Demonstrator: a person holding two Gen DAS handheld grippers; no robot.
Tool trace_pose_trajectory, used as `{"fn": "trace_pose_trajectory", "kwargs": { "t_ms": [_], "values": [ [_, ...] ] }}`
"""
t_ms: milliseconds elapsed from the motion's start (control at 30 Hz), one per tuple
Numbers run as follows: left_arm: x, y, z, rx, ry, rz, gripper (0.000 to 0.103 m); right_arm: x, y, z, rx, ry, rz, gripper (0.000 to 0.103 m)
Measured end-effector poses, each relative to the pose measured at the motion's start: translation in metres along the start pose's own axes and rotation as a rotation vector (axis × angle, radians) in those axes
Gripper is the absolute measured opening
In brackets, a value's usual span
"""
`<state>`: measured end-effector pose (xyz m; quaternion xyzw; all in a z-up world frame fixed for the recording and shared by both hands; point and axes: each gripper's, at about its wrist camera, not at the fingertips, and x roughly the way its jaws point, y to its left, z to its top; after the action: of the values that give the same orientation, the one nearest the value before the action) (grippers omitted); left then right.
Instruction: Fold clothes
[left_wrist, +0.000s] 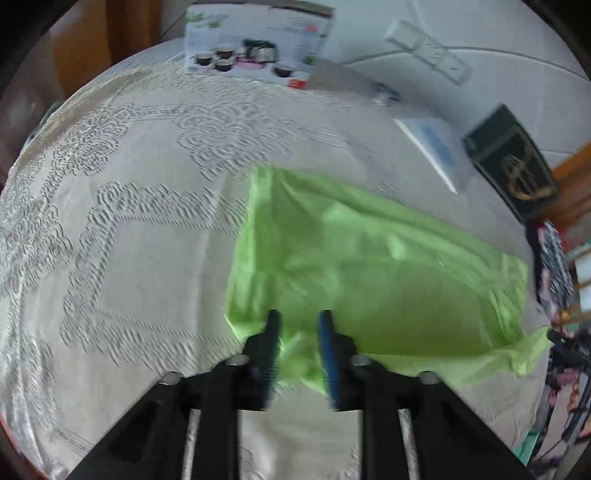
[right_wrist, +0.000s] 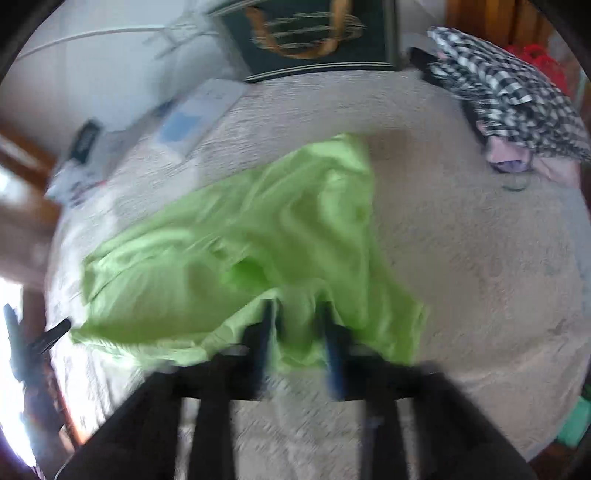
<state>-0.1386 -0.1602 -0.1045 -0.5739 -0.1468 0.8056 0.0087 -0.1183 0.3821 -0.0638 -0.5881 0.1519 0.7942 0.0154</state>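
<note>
A light green garment (left_wrist: 369, 258) lies spread on the lace-covered table (left_wrist: 129, 240), its near edge raised off the cloth. My left gripper (left_wrist: 299, 317) is shut on the garment's near left corner, with green fabric bunched between the fingers. In the right wrist view, which is blurred, the same garment (right_wrist: 258, 229) stretches away to the left. My right gripper (right_wrist: 295, 310) is shut on its near right corner. The right gripper also shows at the far right edge (left_wrist: 565, 343) of the left wrist view, and the left gripper (right_wrist: 55, 332) at the left of the right wrist view.
A cookware box (left_wrist: 255, 48) stands at the table's far edge. A dark box with gold print (left_wrist: 513, 162) (right_wrist: 314, 33) and a white-and-blue packet (left_wrist: 432, 144) (right_wrist: 192, 118) lie beyond the garment. A black-and-white checked cloth pile (right_wrist: 509, 92) sits far right.
</note>
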Motion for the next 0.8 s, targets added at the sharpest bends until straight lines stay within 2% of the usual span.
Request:
{"fn": "trace_pose_trajectory", "kwargs": {
  "t_ms": [33, 67, 167, 233, 367, 467, 600, 733, 800],
  "values": [
    [-0.006, 0.002, 0.003, 0.002, -0.021, 0.009, 0.085, -0.003, -0.003, 0.003, 0.006, -0.019, -0.006, 0.064],
    [-0.013, 0.005, 0.003, 0.009, -0.045, 0.019, 0.096, -0.01, -0.006, 0.002, 0.002, -0.051, 0.004, 0.064],
    [-0.032, 0.016, -0.001, 0.044, -0.103, 0.057, 0.096, -0.032, -0.02, -0.014, -0.016, -0.136, 0.02, 0.065],
    [-0.031, 0.017, -0.009, 0.087, -0.097, 0.079, 0.096, -0.036, -0.028, -0.029, -0.045, -0.156, -0.012, 0.064],
    [-0.013, 0.008, -0.029, 0.179, -0.063, 0.115, 0.096, -0.022, -0.038, -0.052, -0.113, -0.134, -0.085, 0.064],
    [0.006, -0.014, -0.043, 0.275, -0.066, 0.163, 0.096, -0.01, -0.043, -0.068, -0.163, -0.114, -0.137, 0.064],
    [0.032, -0.039, -0.059, 0.391, -0.049, 0.241, 0.096, 0.006, -0.032, -0.076, -0.262, -0.105, -0.166, 0.064],
    [0.04, -0.034, -0.071, 0.344, -0.032, 0.207, 0.096, 0.019, -0.024, -0.074, -0.327, -0.117, -0.177, 0.064],
    [0.044, -0.031, -0.07, 0.317, -0.024, 0.189, 0.092, 0.028, -0.022, -0.071, -0.356, -0.108, -0.175, 0.064]
  ]
}}
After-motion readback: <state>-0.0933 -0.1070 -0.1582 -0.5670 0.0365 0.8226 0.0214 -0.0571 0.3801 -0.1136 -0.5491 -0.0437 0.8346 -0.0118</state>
